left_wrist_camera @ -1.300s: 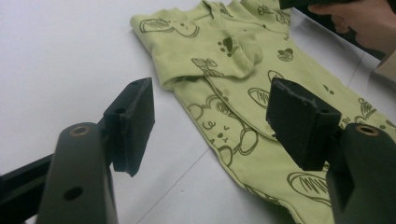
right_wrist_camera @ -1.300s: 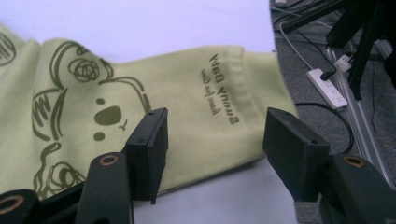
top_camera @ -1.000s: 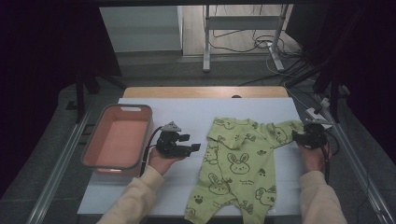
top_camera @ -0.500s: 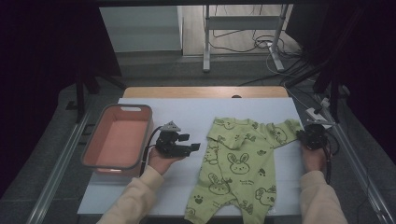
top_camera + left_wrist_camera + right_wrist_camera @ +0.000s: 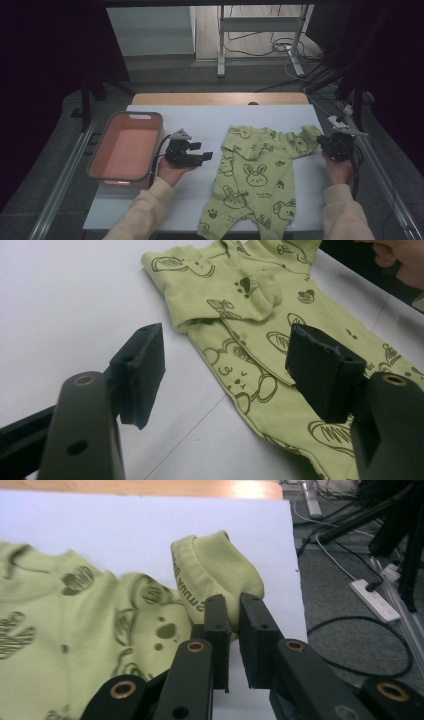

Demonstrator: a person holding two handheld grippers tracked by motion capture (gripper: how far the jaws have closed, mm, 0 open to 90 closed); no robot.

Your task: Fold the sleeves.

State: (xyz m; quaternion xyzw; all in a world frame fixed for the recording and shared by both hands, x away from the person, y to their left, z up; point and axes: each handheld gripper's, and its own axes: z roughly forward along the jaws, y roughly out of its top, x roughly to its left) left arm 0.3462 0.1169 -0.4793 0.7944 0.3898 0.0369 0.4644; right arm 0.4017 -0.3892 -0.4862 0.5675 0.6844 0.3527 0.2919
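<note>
White table [image 5: 200,117] bears lime bunny-print romper [image 5: 252,180]; right gripper [image 5: 231,611] just closed, pinching sleeve cuff [image 5: 220,575]; left gripper [image 5: 225,365] agape, empty.

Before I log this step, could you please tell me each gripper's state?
Left gripper: open, holding nothing.
Right gripper: just closed on the green bunny-print cotton romper's sleeve cuff.

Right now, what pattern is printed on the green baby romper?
Dark rabbits and paw prints on the baby romper; the high view shows it best.

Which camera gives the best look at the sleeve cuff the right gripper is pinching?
The right gripper view: the sleeve cuff sits close up, pinched between the right gripper jaws. The high view shows it small at the table's right side. The left gripper view shows the garment's other sleeve instead.
</note>
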